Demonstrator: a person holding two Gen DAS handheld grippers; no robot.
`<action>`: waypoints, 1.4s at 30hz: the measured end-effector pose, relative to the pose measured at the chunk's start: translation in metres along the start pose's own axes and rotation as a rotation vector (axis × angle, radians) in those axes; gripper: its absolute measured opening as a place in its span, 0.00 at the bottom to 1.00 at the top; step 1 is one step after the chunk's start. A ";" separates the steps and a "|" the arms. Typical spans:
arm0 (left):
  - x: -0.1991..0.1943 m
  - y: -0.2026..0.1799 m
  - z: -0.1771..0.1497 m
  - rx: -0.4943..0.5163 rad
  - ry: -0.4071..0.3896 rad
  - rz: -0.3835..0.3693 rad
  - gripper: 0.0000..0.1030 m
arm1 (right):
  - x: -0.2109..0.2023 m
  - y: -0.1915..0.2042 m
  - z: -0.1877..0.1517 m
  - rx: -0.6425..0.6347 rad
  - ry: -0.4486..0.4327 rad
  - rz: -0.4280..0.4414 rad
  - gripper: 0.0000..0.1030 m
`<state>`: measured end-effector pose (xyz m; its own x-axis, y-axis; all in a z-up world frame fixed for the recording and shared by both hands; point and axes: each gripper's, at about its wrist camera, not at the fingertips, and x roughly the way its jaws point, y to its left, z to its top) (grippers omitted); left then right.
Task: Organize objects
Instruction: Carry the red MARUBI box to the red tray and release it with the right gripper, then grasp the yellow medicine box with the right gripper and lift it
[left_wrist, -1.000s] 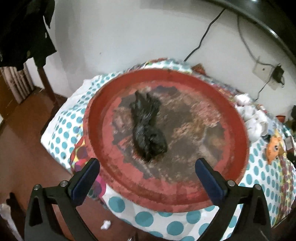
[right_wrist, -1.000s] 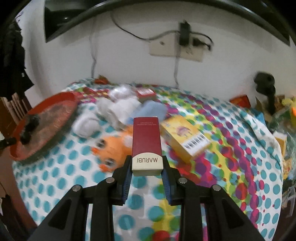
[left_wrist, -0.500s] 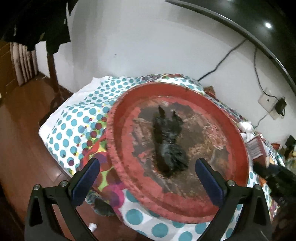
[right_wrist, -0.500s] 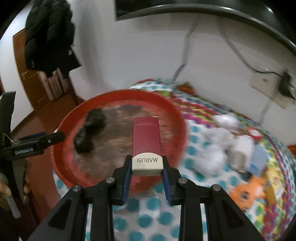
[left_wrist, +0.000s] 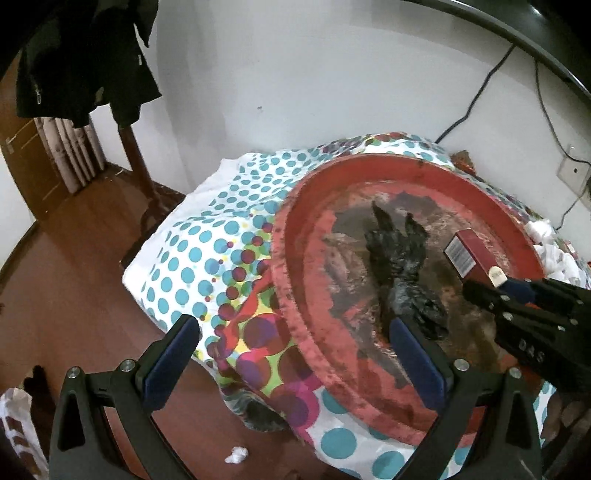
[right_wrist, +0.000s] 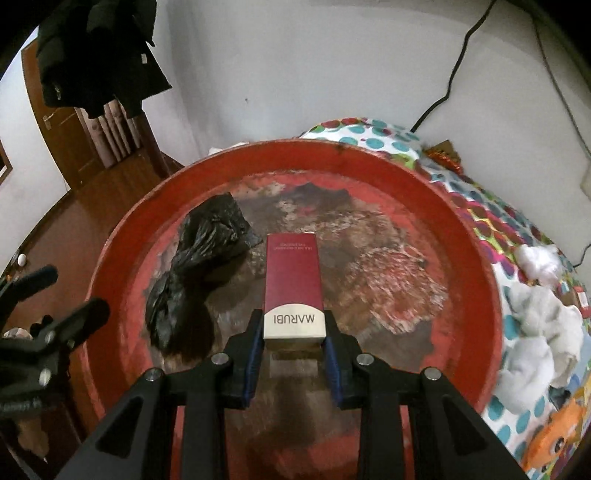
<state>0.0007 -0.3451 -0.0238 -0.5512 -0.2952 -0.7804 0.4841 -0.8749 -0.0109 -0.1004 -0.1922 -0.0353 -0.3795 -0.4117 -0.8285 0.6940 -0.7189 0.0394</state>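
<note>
One polka-dot tablecloth (left_wrist: 207, 240) covers the table and carries everything else. On it sits a wide round red tray (right_wrist: 476, 258), its floor worn and stained brown, near the cloth's edge by the wooden floor (left_wrist: 66, 295). A crumpled black plastic bag (right_wrist: 199, 258) lies on the tray's left part. Beside the tray on the cloth rest white cloth bundles (right_wrist: 532, 332) and an orange plush toy (right_wrist: 554, 428). The right gripper (right_wrist: 294, 350) hangs over the tray, its jaws clamped on the pale end of a dark red box (right_wrist: 291, 280) marked MARUBI, which points out above the tray floor just beside the bag. The left gripper (left_wrist: 291, 358) has its jaws spread wide with nothing between them, straddling the tray's near rim.
</note>
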 end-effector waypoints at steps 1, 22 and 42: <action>0.000 0.001 0.000 -0.003 0.000 0.002 1.00 | 0.004 0.000 0.003 0.005 0.005 0.001 0.29; -0.002 0.006 0.002 -0.033 -0.031 -0.041 1.00 | -0.008 -0.008 0.005 0.042 -0.030 -0.013 0.43; -0.019 -0.064 -0.018 0.206 -0.080 -0.153 1.00 | -0.159 -0.268 -0.137 0.276 -0.134 -0.259 0.58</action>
<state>-0.0073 -0.2765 -0.0192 -0.6635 -0.1755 -0.7273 0.2468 -0.9690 0.0086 -0.1428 0.1428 0.0091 -0.6095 -0.2531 -0.7513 0.3813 -0.9244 0.0021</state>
